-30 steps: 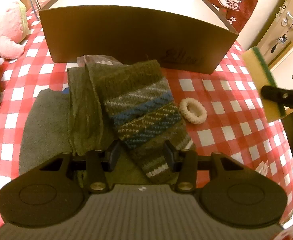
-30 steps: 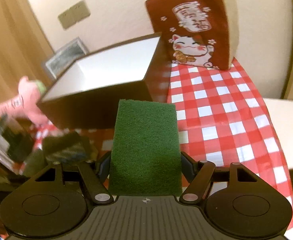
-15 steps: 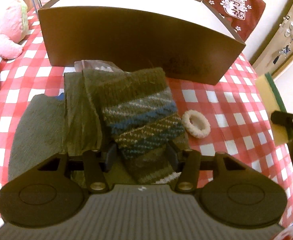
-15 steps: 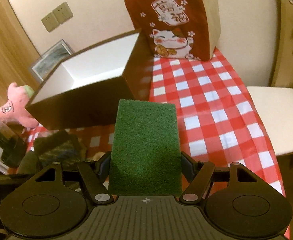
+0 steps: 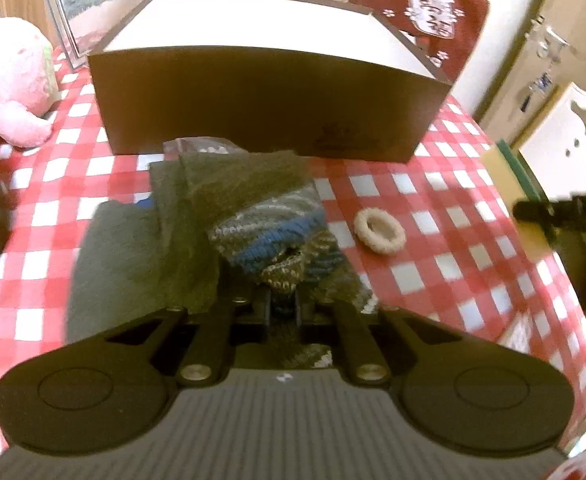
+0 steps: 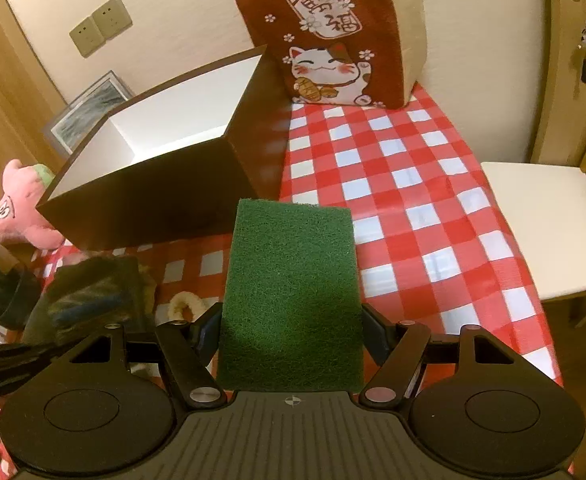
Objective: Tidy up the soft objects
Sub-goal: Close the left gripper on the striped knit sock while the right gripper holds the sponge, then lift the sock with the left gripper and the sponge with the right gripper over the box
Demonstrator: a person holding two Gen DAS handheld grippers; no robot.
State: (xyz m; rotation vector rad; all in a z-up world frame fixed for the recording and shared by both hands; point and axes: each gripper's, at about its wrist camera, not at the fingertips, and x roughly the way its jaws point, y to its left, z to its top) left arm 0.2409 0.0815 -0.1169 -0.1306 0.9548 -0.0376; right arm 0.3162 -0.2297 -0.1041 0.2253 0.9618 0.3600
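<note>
1. Red cushion at the table's far edge: white plaque bearing the characters 萬福, above a beckoning-cat picture.
2. Brown box: faint dark mark low on its front wall, unreadable.

A red-and-white checked tablecloth covers the table, under a dark brown cardboard box with a white inside at the far side. The knitted olive sock nearer has blue, grey and cream stripes. A cream fluffy ring lies right; left sits a pink plush toy. Dark green scouring sponge; dark red cushion with white cat print
</note>
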